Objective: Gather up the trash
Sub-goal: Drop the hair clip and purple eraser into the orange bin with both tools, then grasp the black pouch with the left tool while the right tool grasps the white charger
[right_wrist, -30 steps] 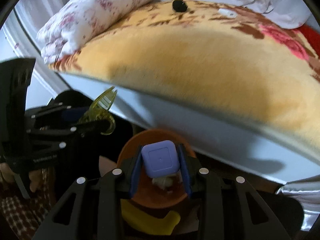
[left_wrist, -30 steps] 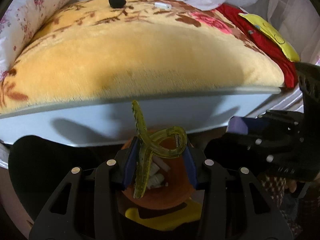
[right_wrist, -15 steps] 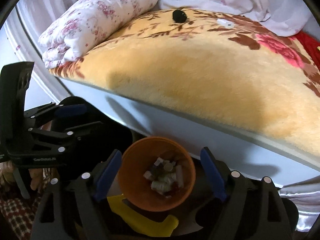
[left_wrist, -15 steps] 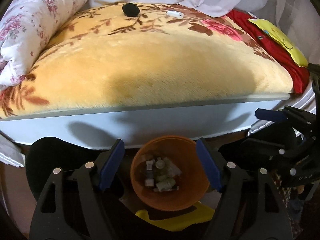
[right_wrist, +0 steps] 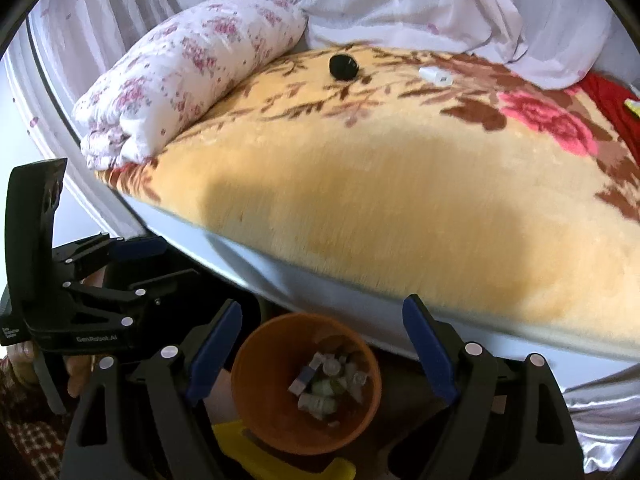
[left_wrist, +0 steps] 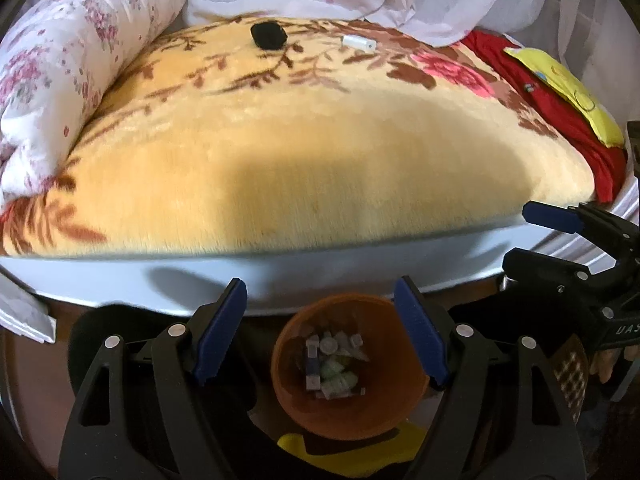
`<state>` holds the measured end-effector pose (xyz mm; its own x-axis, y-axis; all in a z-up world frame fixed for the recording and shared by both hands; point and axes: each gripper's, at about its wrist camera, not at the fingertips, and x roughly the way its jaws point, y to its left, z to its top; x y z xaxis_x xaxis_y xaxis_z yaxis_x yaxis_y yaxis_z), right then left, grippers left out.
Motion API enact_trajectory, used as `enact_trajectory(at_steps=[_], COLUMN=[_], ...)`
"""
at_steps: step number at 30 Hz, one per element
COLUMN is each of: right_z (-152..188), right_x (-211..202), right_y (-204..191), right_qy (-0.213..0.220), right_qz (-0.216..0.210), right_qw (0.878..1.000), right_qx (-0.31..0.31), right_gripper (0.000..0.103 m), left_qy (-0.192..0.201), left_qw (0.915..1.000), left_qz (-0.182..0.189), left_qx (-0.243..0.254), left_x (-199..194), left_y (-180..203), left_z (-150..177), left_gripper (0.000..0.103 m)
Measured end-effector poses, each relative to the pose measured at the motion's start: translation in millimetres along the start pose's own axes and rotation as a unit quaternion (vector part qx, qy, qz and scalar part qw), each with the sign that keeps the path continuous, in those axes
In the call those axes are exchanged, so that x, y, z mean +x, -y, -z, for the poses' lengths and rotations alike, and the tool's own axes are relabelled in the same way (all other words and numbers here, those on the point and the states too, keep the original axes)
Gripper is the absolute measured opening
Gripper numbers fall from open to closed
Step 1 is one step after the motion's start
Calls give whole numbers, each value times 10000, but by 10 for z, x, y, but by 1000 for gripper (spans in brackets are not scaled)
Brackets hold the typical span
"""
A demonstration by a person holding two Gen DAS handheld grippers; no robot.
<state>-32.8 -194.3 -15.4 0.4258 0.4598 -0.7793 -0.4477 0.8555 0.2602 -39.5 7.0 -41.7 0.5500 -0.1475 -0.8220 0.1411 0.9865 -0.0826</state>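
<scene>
The small scraps (left_wrist: 332, 364) in the orange bin (left_wrist: 288, 396) are too small to identify; a yellow thing (left_wrist: 344, 456) lies half hidden beneath it.

- Our left claw (left_wrist: 320, 336) has 2 black plastic fingers with blue pads (left_wrist: 420, 332) and round silver screws.
- Our right claw (right_wrist: 322, 344) matches it: black frame, blue pads, silver screws.
- White lettering marks each claw's black body.
- We wear a red-and-white checked sleeve (right_wrist: 24, 432).

Two wrist views, steeply downward, sharing orange bin (left_wrist: 348, 368) and bed (right_wrist: 400, 184).
</scene>
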Motion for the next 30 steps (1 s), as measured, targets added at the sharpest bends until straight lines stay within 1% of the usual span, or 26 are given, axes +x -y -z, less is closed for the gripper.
enact_trajectory(at_steps=[2,6,10,12,14,15,17,18,21,24,30], right_z=[-72,-302,-476,-551,-606,-625,-641,-645,-623,-597,-620], right_x=[-28,-105,-166,-170,-157,-138,-85,-42,118,219,275], right_y=[23,83,132,156,189,211,265,304,439,574,783], right_qy=[123,500,827,962,1052,1074,1089,1059,923,842,918], right_qz=[46,131,148,217,261,273,271,255,313,319,526], right_qw=[9999,9986,9964,9951,9941,9938,9936,9940,9952,9958,9939], right_qx=[-41,-75,-54,-87,-109,-118,-101,-76,40,186,325], right_gripper=[81,81,84,84,84,84,85,85,85,85,85], left_qy=[105,373,614,739,865,892,907,916,920,867,719], left_qw=[9999,9992,9975,9961,9944,9940,9935,9931,9922,9922,9899], left_qz=[-42,-152,-265,-385,-512,-530,-569,-613,-682,-632,-751], left_qx=[-17,-75,-241,-285,-325,-338,-381,-413,-494,-640,-967], left_x=[-14,-32,21,98,196,235,400,507,731,1016,1480], left_y=[-13,-62,-145,-176,-217,-230,-262,-286,-348,-442,-636], left_z=[-109,-441,-895,-1157,-1390,-1462,-1706,-1847,-2110,-2406,-2834], left_gripper=[74,75,74,80,80,80,80,80,80,80,80])
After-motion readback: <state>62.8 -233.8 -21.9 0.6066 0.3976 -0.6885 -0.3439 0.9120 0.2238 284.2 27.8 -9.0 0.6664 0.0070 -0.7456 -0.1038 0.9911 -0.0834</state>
